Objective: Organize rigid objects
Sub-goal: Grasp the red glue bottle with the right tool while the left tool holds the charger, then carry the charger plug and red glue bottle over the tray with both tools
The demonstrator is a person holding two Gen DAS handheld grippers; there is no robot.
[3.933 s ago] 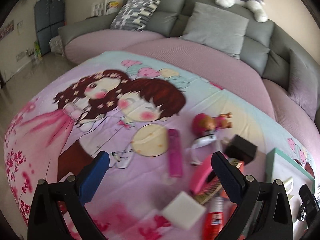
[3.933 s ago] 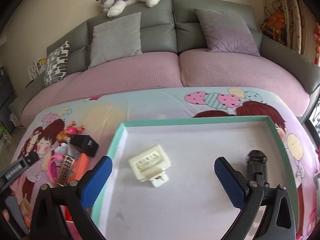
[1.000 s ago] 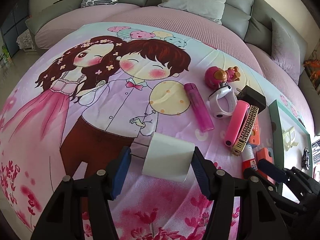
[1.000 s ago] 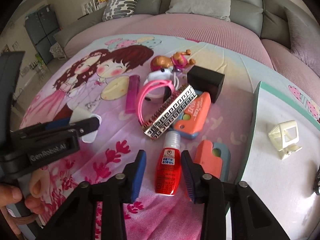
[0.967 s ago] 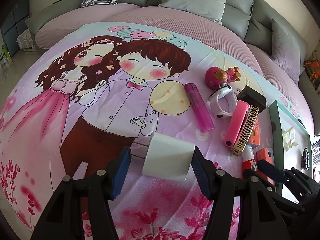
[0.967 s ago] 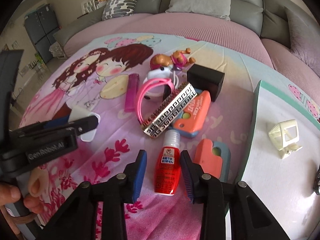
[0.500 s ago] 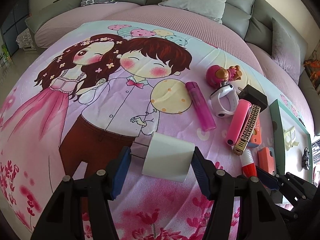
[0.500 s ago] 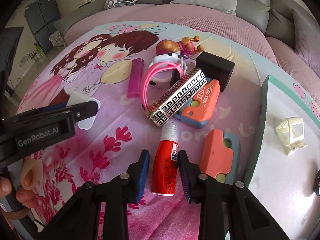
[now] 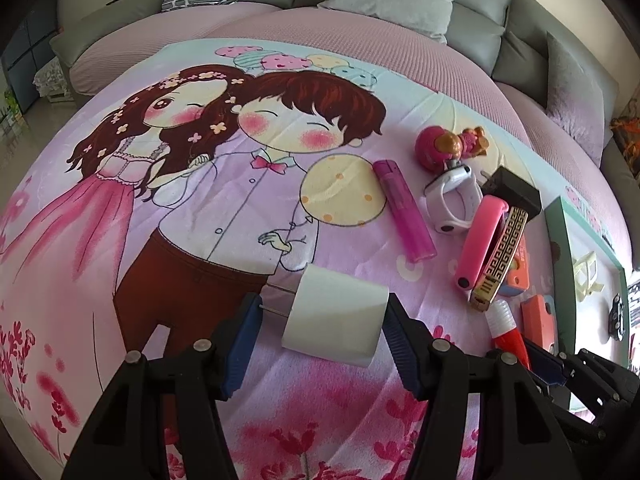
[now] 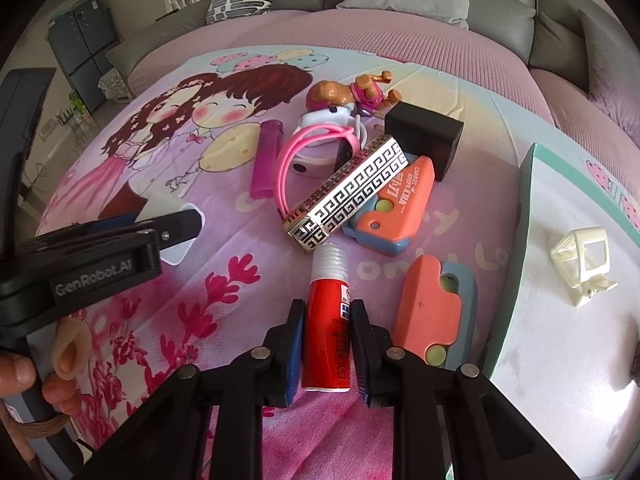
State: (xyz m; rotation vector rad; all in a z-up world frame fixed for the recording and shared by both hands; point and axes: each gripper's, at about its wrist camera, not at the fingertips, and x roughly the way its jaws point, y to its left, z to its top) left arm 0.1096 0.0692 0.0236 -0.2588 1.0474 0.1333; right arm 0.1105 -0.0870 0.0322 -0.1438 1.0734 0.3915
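Note:
My left gripper (image 9: 320, 322) is shut on a white plug adapter (image 9: 334, 322), prongs pointing left, held just above the cartoon-print cloth. My right gripper (image 10: 326, 344) is shut on a red glue bottle (image 10: 327, 332) with a clear cap, lying lengthwise between the blue pads. The bottle also shows in the left wrist view (image 9: 508, 332). A green-rimmed white tray (image 10: 524, 216) at the right holds a cream plastic frame (image 10: 582, 264). The left gripper and adapter show at the left of the right wrist view (image 10: 172, 224).
A pile lies beyond the bottle: patterned harmonica (image 10: 348, 194), orange-and-blue toy (image 10: 396, 208), second orange toy (image 10: 434, 308), black block (image 10: 426, 140), pink band (image 10: 304, 160), purple lighter (image 10: 266, 158), white watch (image 9: 454, 204), doll (image 10: 348, 94). A sofa stands behind.
The right gripper's jaws have closed onto the red glue bottle and it has moved slightly forward. The left gripper keeps holding the white adapter, almost unmoved.

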